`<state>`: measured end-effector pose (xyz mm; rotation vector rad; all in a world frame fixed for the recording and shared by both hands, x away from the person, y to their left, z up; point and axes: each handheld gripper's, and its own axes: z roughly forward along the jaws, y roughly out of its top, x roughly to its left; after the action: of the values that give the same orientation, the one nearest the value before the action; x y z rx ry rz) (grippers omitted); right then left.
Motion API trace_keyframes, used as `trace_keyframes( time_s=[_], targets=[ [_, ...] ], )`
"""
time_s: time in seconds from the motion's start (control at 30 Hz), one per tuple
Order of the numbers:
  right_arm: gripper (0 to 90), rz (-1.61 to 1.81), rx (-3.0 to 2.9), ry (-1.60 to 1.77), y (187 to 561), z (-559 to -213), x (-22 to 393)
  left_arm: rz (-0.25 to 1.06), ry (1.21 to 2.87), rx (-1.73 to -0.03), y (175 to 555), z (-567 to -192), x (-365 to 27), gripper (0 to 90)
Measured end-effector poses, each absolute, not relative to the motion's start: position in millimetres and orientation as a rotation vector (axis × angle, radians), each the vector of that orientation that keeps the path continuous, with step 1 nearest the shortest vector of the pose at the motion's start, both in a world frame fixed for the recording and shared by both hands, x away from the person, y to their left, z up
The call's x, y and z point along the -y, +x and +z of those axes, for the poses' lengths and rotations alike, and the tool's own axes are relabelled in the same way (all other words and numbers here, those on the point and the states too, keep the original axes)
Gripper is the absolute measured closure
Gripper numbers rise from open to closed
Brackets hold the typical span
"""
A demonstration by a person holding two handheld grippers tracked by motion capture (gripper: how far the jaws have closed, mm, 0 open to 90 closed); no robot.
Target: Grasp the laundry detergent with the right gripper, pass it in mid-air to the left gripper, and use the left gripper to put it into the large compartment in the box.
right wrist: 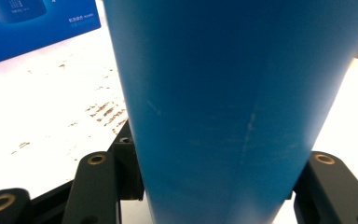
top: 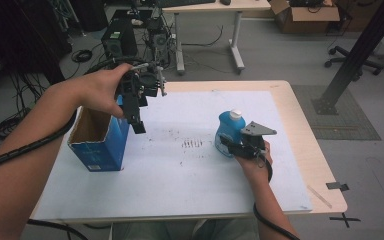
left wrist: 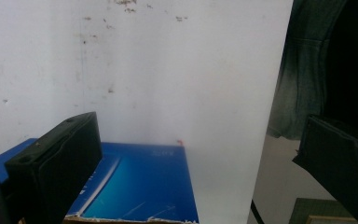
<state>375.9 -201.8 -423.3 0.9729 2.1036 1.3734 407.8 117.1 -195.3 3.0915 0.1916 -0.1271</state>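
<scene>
Two grippers in play, one loaded. Right gripper is clamped on the blue bottle: in the right gripper view the jaws sit hard against both sides of the bottle low on its body, so that grasp looks done. Bottle stands upright on the white mat, white cap up, right of centre, well apart from the box. No sign it's off the mat yet; base contact can't be told from these angles. Left gripper hangs in the air over the right edge of the open blue box, jaws pointing down and spread wide, nothing between them; the left gripper view looks past both jaws to the box's blue side and the mat below. Box stands at the mat's left with its top open, and what shows of the inside is bare cardboard. My read: grasp stage finished, transfer not started. Likely left to do: lift the bottle, carry it left across the mat, lower it into the box, let go. Left gripper probably there to steady the box, but that's a guess.
</scene>
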Motion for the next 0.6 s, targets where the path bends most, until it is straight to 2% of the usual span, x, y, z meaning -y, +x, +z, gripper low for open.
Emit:
trace_keyframes(
  time_s=[0.23, 0.6],
  targets=[
    [45.5, 1.411, -2.104, 0.961, 374.1, -413.4, 204.6, -0.124, 3.092, -0.185, 407.8, -193.0, -114.0, 0.2],
    [45.4, 1.484, -2.157, 0.868, 368.6, -378.0, 210.0, -0.127, 3.095, -0.169, 404.8, -186.6, -110.2, 0.2]
  ],
)
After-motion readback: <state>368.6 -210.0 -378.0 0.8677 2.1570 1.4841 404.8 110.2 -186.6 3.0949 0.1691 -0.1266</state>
